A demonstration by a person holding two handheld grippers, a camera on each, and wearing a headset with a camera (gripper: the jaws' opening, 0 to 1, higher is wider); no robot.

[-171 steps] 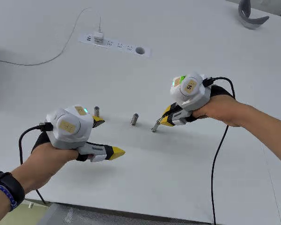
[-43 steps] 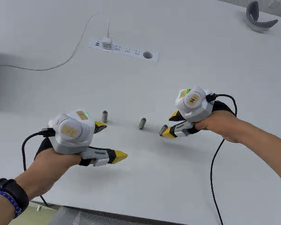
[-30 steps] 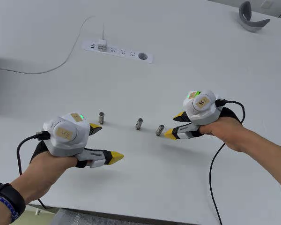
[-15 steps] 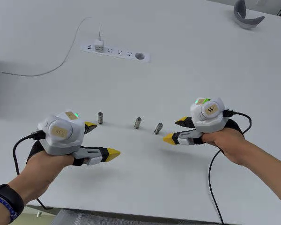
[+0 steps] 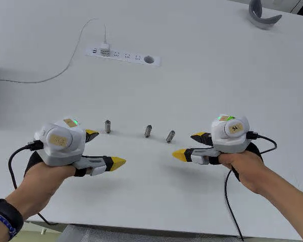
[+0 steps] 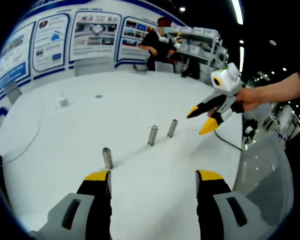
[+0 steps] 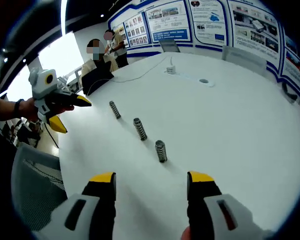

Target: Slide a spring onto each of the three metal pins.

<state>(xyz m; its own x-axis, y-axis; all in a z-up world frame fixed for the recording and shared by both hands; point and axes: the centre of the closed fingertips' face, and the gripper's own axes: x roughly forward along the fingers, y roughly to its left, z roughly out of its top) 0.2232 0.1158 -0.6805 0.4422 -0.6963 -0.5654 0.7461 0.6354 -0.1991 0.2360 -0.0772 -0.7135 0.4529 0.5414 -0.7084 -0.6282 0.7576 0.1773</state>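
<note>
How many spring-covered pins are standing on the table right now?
3, in a row on the table: the left pin by the left gripper, the middle pin, and the right pin nearest the right gripper. None seems hidden.

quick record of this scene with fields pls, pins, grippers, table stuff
pins: left pin, middle pin, right pin, upright in a row on the table
springs: one seems to sit on each pin
left gripper: open, empty, beside the left pin, apart
right gripper: open, empty, short of the right pin
other: power strip at the far side
</note>
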